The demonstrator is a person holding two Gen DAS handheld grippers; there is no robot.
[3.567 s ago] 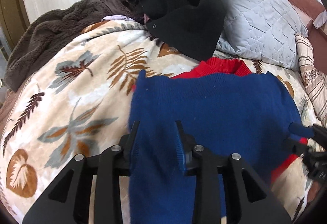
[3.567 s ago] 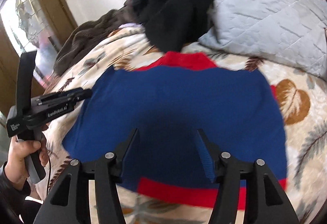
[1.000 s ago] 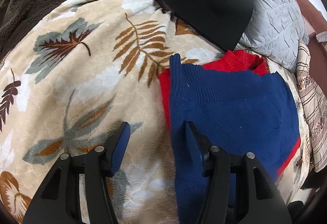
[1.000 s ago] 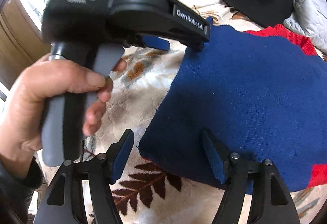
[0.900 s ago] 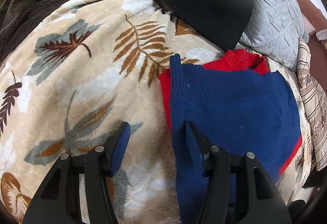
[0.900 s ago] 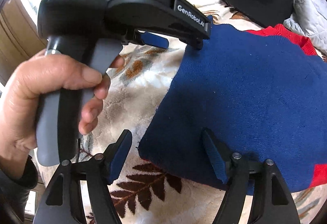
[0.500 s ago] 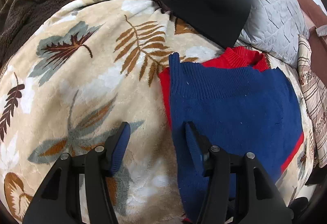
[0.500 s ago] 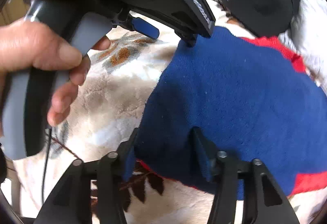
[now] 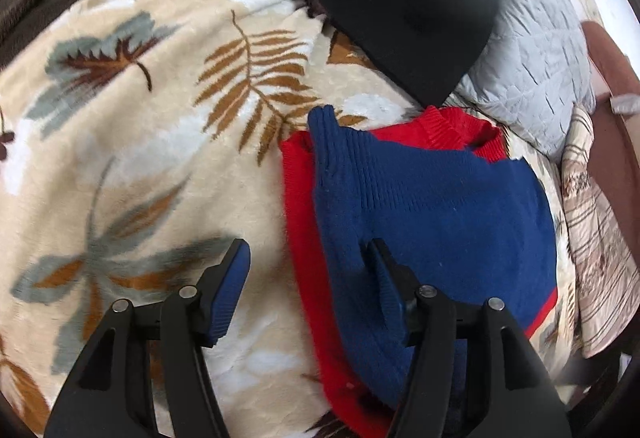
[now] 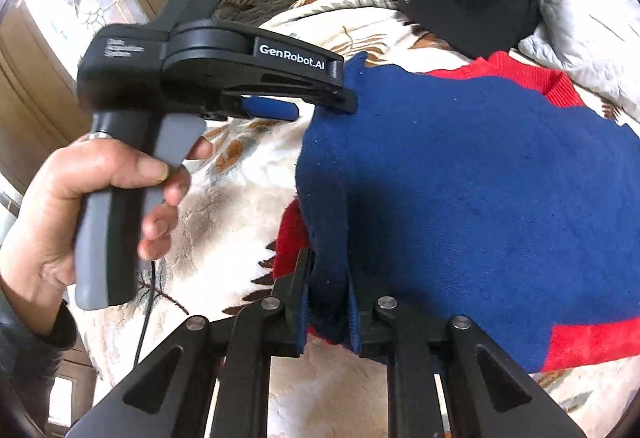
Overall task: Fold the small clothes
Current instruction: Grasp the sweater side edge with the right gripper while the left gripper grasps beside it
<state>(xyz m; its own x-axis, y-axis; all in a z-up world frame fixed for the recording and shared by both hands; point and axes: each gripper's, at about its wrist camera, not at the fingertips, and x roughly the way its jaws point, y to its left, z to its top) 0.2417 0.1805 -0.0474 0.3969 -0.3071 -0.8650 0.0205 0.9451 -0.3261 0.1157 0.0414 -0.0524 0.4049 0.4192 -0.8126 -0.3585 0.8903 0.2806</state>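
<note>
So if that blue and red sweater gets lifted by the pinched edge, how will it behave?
Probably floppy: the sweater already bunches where the right gripper has just been closing on its edge. Its knit looks grippy, so slipping seems unlikely. It may drag on the plush blanket rather than slide.

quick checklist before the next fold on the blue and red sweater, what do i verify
1. Right tongs have just been closing; pads now pinch the near left edge of the sweater: ok.
2. Left tongs grip fabric: not ok, open, one finger over the blanket, the other over the knit.
3. Left hand steady on its handle: ok.
4. Sweater flat enough to fold: ok, though red shows along its left edge.
5. Black garment off the sweater: cannot tell, its tip meets the red collar.
</note>
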